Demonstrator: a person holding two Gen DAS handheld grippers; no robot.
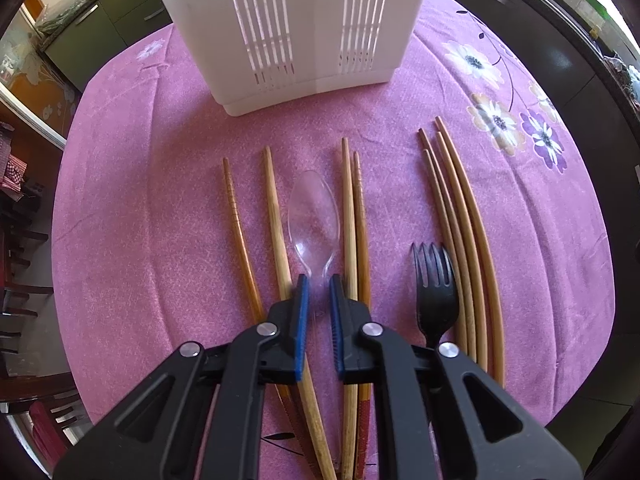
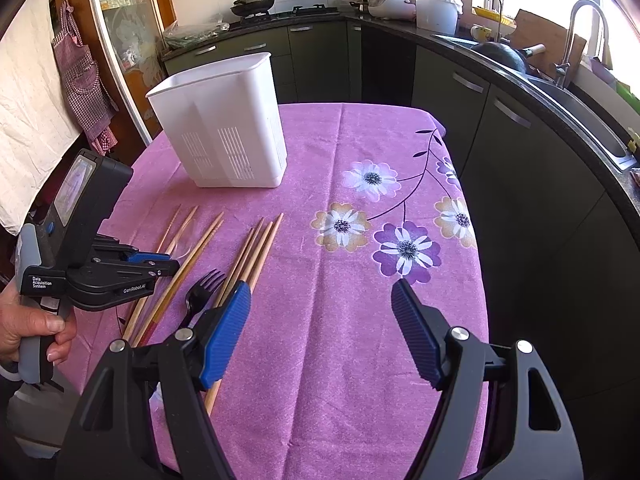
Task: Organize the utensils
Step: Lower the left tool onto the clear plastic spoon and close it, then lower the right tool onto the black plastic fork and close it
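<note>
Left gripper [image 1: 319, 284]: closed on the neck of the clear plastic spoon [image 1: 314, 216], its blue pads pressing the handle just below the bowl; it points steeply down at the desk.
Left hand [image 2: 28, 326]: seen from the right wrist view, wrapped around the grey handle of the left gripper at the near left edge of the desk.
Right gripper [image 2: 320, 300]: jaws spread wide with nothing between them, hanging above bare pink cloth at the near side of the desk.
Clear plastic spoon: lies flat on the cloth, bowl pointing away toward the holder, between the chopsticks to either side.
Black fork [image 1: 435, 292]: lies flat just right of the spoon, tines pointing away, beside the bundle of four chopsticks.
Left chopsticks [image 1: 240, 240]: two sticks left of the spoon, apart from each other, running near to far.
Middle chopsticks [image 1: 354, 216]: a pair side by side, just right of the spoon bowl.
Right chopsticks [image 1: 460, 216]: four sticks bunched together, right of the fork.
Desk [image 2: 340, 340]: covered by a pink cloth with printed flowers on its right side.
White utensil holder [image 2: 224, 128]: stands upright at the far side of the desk, beyond all the utensils, with slotted walls; nothing shows above its rim.
Kitchen counter [image 2: 500, 60]: behind the desk, with dark cabinets, a sink and a tap.
</note>
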